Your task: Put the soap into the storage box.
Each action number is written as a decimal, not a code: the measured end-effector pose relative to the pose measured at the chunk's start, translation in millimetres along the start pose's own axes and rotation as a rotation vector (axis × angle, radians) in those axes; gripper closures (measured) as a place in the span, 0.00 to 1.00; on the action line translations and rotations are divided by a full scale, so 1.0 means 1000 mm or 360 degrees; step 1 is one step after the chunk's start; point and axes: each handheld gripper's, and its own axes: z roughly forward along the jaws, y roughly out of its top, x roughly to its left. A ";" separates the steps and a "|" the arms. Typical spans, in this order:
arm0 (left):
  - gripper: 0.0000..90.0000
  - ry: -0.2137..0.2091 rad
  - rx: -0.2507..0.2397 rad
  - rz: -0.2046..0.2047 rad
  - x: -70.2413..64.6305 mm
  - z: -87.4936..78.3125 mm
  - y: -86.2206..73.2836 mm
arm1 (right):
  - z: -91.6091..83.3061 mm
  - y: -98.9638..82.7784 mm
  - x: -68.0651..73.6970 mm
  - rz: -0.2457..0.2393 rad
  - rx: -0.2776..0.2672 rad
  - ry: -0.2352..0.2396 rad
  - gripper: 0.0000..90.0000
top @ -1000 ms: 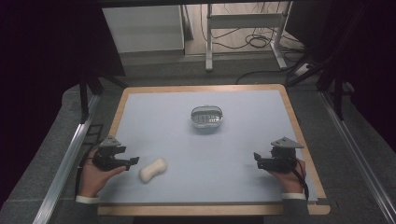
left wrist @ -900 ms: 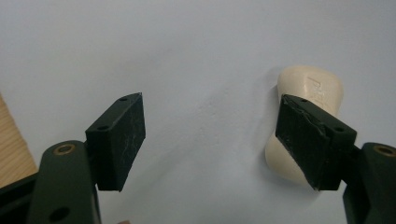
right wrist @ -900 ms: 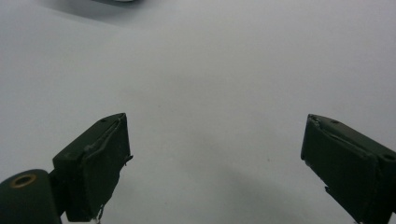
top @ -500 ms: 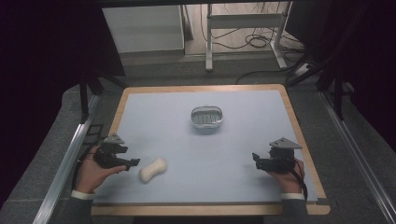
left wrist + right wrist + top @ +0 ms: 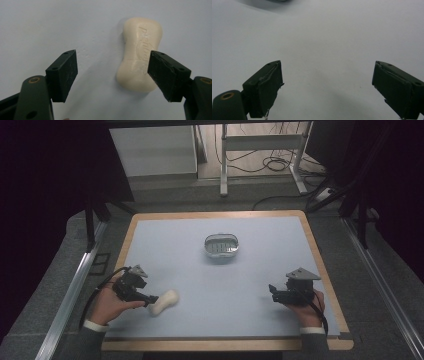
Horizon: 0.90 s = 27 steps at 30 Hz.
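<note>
Soap (image 5: 140, 57) | left gripper (image 5: 112, 72) low, fingers spread beside it

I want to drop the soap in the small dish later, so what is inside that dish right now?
From the high view, the dish shows a ribbed or slotted grey floor, apparently with nothing lying on it. Its near inner wall is hidden by the rim. The soap lies on the table by the left gripper.

embossed lettering on the soap (image 5: 140, 53) too blurred to read, dish (image 5: 277, 0) cut off at the right gripper view's top edge, dish contents in the high view too small to tell
</note>
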 end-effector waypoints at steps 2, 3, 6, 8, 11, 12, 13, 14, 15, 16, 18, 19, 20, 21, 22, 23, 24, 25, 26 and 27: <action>0.28 -0.0008 0.0022 0.0014 -0.002 0.003 0.003 | 0.001 0.000 0.001 0.0000 0.0004 0.0000 0.10; 0.28 -0.0011 0.0030 0.0015 -0.003 0.003 0.004 | 0.001 0.000 0.001 -0.0004 0.0009 -0.0003 0.10; 0.29 -0.0014 0.0057 0.0011 -0.005 0.007 0.007 | 0.002 -0.001 0.001 -0.0005 0.0015 -0.0005 0.10; 0.30 -0.0011 0.0065 0.0016 -0.007 0.008 0.008 | 0.002 -0.001 0.001 -0.0006 0.0014 -0.0005 0.10; 0.31 -0.0024 0.0089 0.0046 -0.012 0.009 0.012 | 0.002 -0.001 0.002 -0.0019 0.0008 0.0003 0.10; 0.31 -0.0028 0.0094 0.0052 -0.014 0.010 0.013 | 0.002 -0.001 0.002 -0.0019 0.0008 0.0002 0.10; 0.31 -0.0033 0.0104 0.0059 -0.015 0.011 0.014 | 0.002 -0.001 0.002 -0.0019 0.0009 0.0001 0.10; 0.31 -0.0037 0.0113 0.0066 -0.016 0.012 0.015 | 0.002 -0.001 0.002 -0.0020 0.0010 -0.0001 0.10; 0.31 -0.0042 0.0128 0.0075 -0.017 0.013 0.016 | 0.002 -0.001 0.002 -0.0021 0.0011 -0.0001 0.10; 0.32 -0.0046 0.0139 0.0078 -0.018 0.014 0.017 | 0.002 -0.001 0.002 -0.0020 0.0012 -0.0003 0.10; 0.32 -0.0048 0.0154 0.0078 -0.019 0.016 0.018 | 0.002 -0.001 0.002 -0.0021 0.0012 -0.0006 0.10; 0.33 -0.0054 0.0164 0.0082 -0.020 0.018 0.019 | 0.002 -0.001 0.002 -0.0021 0.0012 -0.0007 0.10; 0.33 -0.0054 0.0172 0.0080 -0.021 0.019 0.019 | 0.002 -0.001 0.002 -0.0020 0.0013 -0.0009 0.10; 0.34 -0.0056 0.0186 0.0084 -0.021 0.021 0.020 | 0.002 -0.001 0.002 -0.0020 0.0014 -0.0010 0.10; 0.34 -0.0057 0.0202 0.0082 -0.022 0.023 0.020 | 0.002 -0.001 0.002 -0.0021 0.0015 -0.0011 0.10; 0.35 -0.0054 0.0211 0.0085 -0.022 0.024 0.021 | 0.002 -0.001 0.002 -0.0023 0.0020 -0.0010 0.10; 0.35 -0.0054 0.0224 0.0086 -0.022 0.025 0.021 | 0.003 -0.001 0.002 -0.0022 0.0018 -0.0010 0.10; 0.35 -0.0054 0.0231 0.0083 -0.022 0.026 0.022 | 0.003 -0.001 0.002 -0.0024 0.0019 -0.0010 0.10; 0.36 -0.0051 0.0238 0.0082 -0.022 0.027 0.022 | 0.003 -0.001 0.002 -0.0025 0.0020 -0.0011 0.10; 0.36 -0.0051 0.0250 0.0083 -0.022 0.028 0.022 | 0.003 -0.001 0.002 -0.0026 0.0021 -0.0013 0.10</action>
